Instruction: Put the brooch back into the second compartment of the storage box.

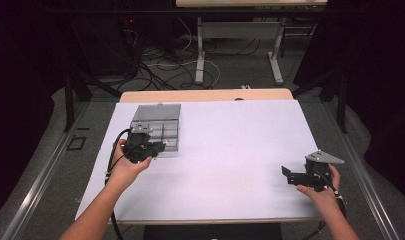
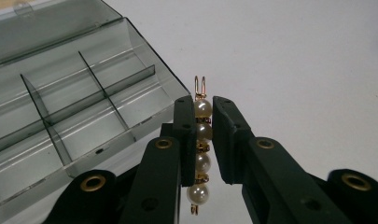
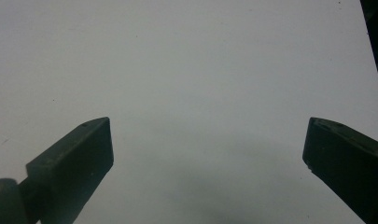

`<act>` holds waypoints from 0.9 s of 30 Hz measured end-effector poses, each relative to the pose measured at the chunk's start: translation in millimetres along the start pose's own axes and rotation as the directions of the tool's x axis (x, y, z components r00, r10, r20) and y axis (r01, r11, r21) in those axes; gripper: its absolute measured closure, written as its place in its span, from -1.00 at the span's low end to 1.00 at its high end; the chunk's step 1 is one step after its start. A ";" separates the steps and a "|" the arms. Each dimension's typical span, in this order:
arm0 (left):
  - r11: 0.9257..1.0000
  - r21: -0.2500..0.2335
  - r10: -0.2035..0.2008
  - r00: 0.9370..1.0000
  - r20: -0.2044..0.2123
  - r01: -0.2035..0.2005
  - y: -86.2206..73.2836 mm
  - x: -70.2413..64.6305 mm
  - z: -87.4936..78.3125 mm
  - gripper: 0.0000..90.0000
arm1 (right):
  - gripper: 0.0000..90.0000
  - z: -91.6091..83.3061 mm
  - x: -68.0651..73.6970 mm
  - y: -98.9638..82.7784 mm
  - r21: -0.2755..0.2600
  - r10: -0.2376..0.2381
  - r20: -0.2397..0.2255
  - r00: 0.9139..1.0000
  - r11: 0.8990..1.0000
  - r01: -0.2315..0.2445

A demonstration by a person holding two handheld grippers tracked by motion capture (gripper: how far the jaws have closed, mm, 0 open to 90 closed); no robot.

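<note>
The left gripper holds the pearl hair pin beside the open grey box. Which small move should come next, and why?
Probably carry the pearl hair pin sideways until it hangs over one compartment of the divided box. The left gripper is shut on the pin, the box lies open with its compartments bare, and the pin is beside the box, not above it. The right gripper is open over the table.

Pearl hairpin (image 2: 201, 144): 4 white pearls, gold wire, upright, beside open compartment box (image 2: 60, 112).
</note>
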State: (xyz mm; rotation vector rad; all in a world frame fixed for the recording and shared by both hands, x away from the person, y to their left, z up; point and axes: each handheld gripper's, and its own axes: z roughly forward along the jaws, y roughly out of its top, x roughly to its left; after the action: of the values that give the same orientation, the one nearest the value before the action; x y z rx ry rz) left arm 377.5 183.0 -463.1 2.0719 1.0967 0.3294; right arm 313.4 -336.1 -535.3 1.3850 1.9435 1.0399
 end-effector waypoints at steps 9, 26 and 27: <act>0.999 -0.037 -0.001 1.000 -0.017 0.000 12.3 6.2 -7.0 0.79 | -0.97 -0.5 0.1 -0.2 -0.005 0.005 0.003 1.000 1.000 -0.005; 0.998 -0.065 -0.028 0.998 -0.052 0.025 28.0 22.0 -7.8 0.79 | -0.97 -0.4 -0.2 -0.2 -0.006 0.004 0.003 1.000 1.000 -0.004; 0.997 -0.069 -0.035 0.998 -0.056 0.031 29.7 23.4 -7.4 0.79 | -0.97 -0.4 -0.1 -0.2 -0.006 0.005 0.003 1.000 1.000 -0.005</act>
State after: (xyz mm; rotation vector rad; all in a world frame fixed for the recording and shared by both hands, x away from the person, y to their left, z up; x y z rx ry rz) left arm 405.3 194.9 -439.3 1.9936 1.1367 0.4059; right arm 313.0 -336.4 -535.3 1.3875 1.9343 1.0448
